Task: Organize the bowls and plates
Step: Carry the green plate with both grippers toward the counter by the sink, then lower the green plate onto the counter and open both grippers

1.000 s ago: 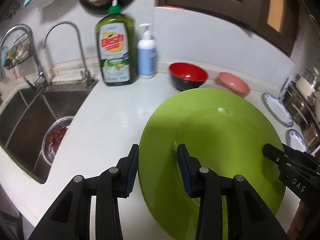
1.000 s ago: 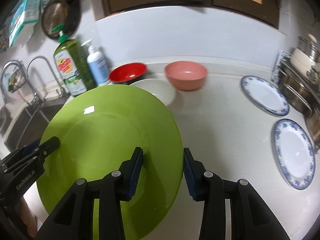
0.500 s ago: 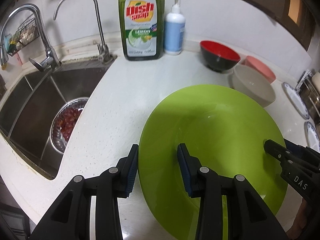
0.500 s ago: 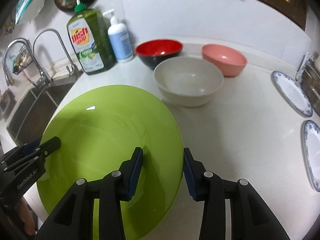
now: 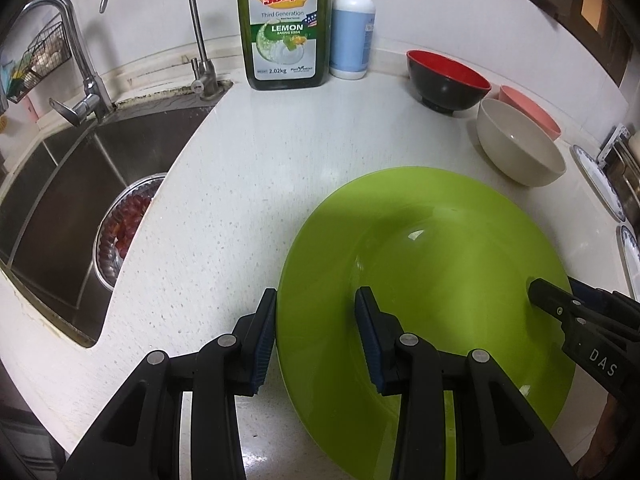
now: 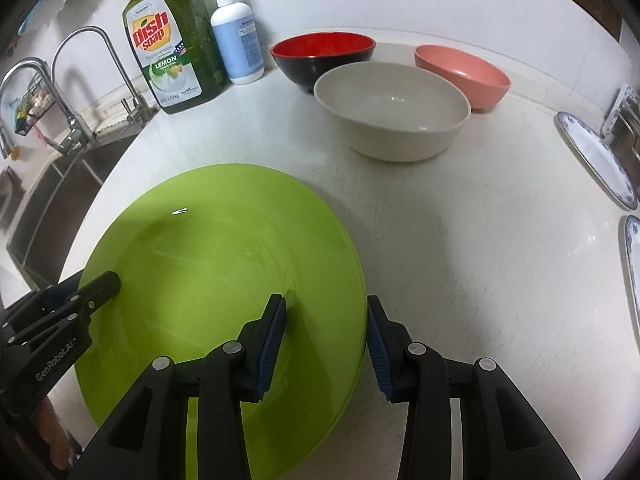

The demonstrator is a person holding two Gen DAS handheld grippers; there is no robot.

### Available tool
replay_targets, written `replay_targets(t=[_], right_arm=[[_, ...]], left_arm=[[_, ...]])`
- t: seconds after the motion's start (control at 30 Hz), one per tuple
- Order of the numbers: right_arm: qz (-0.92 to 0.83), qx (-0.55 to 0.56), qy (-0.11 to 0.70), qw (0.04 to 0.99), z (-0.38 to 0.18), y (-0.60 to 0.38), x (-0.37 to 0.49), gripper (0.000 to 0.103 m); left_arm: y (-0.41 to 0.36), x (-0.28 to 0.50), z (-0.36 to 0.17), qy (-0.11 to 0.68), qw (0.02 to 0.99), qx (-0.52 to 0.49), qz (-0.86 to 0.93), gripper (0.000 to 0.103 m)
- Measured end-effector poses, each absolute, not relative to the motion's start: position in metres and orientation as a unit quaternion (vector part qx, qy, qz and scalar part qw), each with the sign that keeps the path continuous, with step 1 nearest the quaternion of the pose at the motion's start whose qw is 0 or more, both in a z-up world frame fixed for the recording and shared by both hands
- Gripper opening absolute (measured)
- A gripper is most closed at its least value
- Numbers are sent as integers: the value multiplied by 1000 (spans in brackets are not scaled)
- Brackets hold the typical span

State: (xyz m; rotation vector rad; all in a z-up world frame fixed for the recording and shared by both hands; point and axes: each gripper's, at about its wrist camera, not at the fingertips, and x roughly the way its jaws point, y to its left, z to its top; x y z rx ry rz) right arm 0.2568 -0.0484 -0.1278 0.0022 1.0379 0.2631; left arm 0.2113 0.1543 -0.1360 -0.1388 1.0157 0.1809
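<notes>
A large green plate (image 5: 432, 280) (image 6: 216, 280) is held low over the white counter by both grippers. My left gripper (image 5: 316, 332) is shut on its left rim, one finger above and one below. My right gripper (image 6: 326, 344) is shut on its right rim the same way. Each gripper shows in the other's view, the right one (image 5: 576, 320) and the left one (image 6: 68, 308). A cream bowl (image 6: 392, 112), a red and black bowl (image 6: 324, 56) and a pink bowl (image 6: 464, 76) stand behind the plate. Two blue-patterned plates (image 6: 596, 160) (image 6: 634, 264) lie at the right.
A green dish soap bottle (image 5: 286, 20) and a white pump bottle (image 5: 352, 32) stand against the back wall. A steel sink (image 5: 60, 184) with a colander of red fruit (image 5: 124, 224) and two taps (image 5: 188, 20) is at the left. A metal rack (image 6: 624, 120) is at the far right.
Both grippers have lowered the green plate toward the counter and tilted the views downward. The cream bowl, hidden behind the plate a second ago, now shows fully.
</notes>
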Motion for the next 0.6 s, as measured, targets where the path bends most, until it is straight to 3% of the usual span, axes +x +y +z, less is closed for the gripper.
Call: replay_targets(t=[0.6], right_arm=[[125,-9,505,854,-132,-43,260,41]], left_arm=[[154,211,-141,492,865,-54,82,42]])
